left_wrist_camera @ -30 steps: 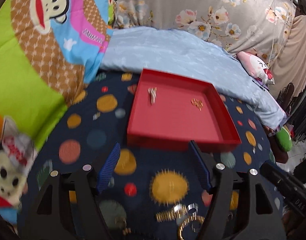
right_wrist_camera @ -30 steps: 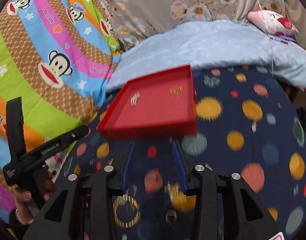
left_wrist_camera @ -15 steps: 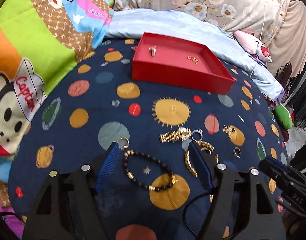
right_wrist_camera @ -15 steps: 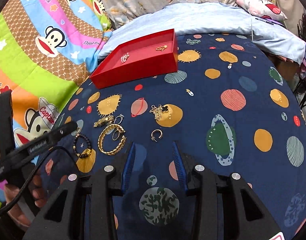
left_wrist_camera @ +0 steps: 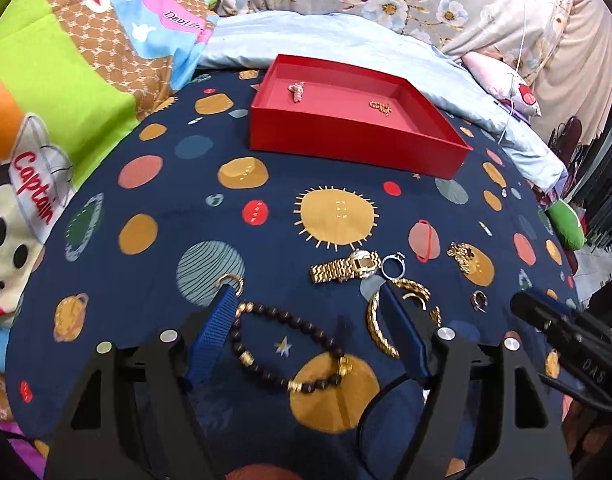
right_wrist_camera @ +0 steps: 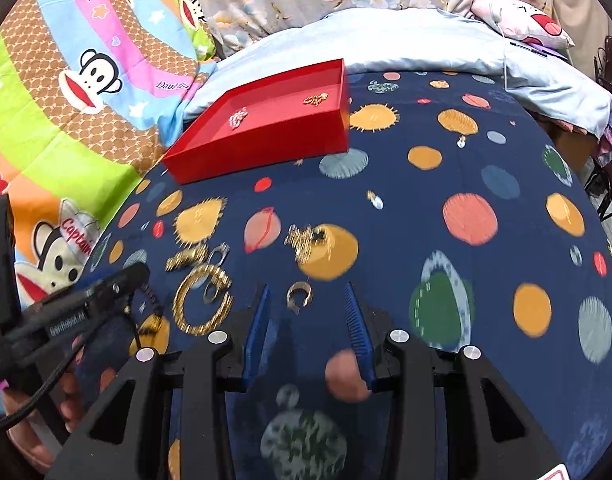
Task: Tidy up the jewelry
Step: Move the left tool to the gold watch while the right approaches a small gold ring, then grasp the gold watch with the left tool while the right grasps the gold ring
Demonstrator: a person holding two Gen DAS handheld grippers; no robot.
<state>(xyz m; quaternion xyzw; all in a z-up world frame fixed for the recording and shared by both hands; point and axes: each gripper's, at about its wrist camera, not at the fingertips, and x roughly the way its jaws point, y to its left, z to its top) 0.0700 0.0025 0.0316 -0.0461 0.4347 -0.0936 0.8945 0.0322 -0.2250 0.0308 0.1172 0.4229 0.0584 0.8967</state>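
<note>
A red tray (left_wrist_camera: 346, 152) at the far side of the navy planet-print cloth holds a pale piece (left_wrist_camera: 295, 91) and a gold piece (left_wrist_camera: 381, 106). It also shows in the right wrist view (right_wrist_camera: 265, 152). My left gripper (left_wrist_camera: 306, 304) is open over a dark bead bracelet (left_wrist_camera: 289, 348). Nearby lie a gold watch (left_wrist_camera: 344, 269), a silver ring (left_wrist_camera: 394, 265), a gold bangle (left_wrist_camera: 380, 322) and a small gold hoop (left_wrist_camera: 230, 282). My right gripper (right_wrist_camera: 308, 296) is open, with a small gold cuff ring (right_wrist_camera: 299, 297) between its fingertips. A gold brooch (right_wrist_camera: 306, 240) lies beyond.
A cartoon monkey blanket (left_wrist_camera: 65, 80) lies to the left and a pale blue quilt (left_wrist_camera: 346, 40) behind the tray. The left gripper's body (right_wrist_camera: 65, 316) sits at the left of the right wrist view. A green object (left_wrist_camera: 566, 224) lies off the right edge.
Both grippers have pulled back from the red tray towards the near jewelry. The left one now hovers over the bead bracelet, the right one has closed in on the small cuff ring.
</note>
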